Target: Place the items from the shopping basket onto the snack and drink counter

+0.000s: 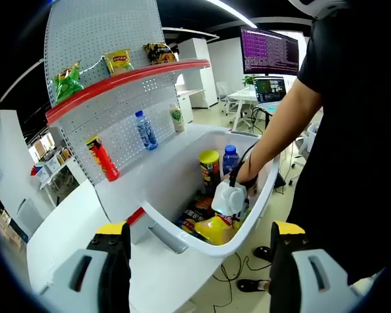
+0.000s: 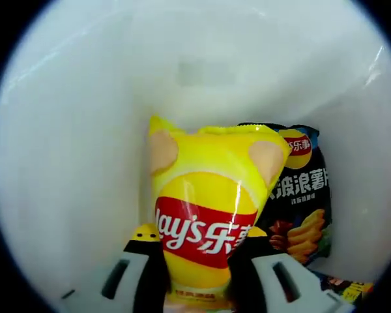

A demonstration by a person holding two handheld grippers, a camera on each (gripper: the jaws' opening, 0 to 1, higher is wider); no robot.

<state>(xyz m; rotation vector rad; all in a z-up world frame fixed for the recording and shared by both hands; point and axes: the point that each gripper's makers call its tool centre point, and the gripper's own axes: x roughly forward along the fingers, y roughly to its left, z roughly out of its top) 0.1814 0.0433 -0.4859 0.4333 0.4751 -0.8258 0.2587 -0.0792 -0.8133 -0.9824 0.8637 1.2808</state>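
A white shopping basket point(image 1: 182, 238) sits on the white counter point(image 1: 58, 235) in front of the snack shelf. Inside it stand a yellow chip can point(image 1: 209, 168) and a blue bottle point(image 1: 230, 158), with dark snack bags point(image 1: 197, 215) on the bottom. My right gripper point(image 1: 229, 195), held by a hand, reaches down into the basket. In the right gripper view its jaws point(image 2: 197, 238) are closed on the lower part of a yellow Lay's bag point(image 2: 208, 195); a black chip bag point(image 2: 303, 208) leans behind it. My left gripper point(image 1: 201, 229) hovers open before the basket rim.
The pegboard shelf holds a red chip can point(image 1: 103, 158), a water bottle point(image 1: 145, 130) and a white-green bottle point(image 1: 176, 119). On its red top ledge point(image 1: 117, 81) stand green point(image 1: 67, 81), yellow point(image 1: 119, 61) and dark point(image 1: 159, 52) bags. A person in black point(image 1: 352, 130) stands right of the basket.
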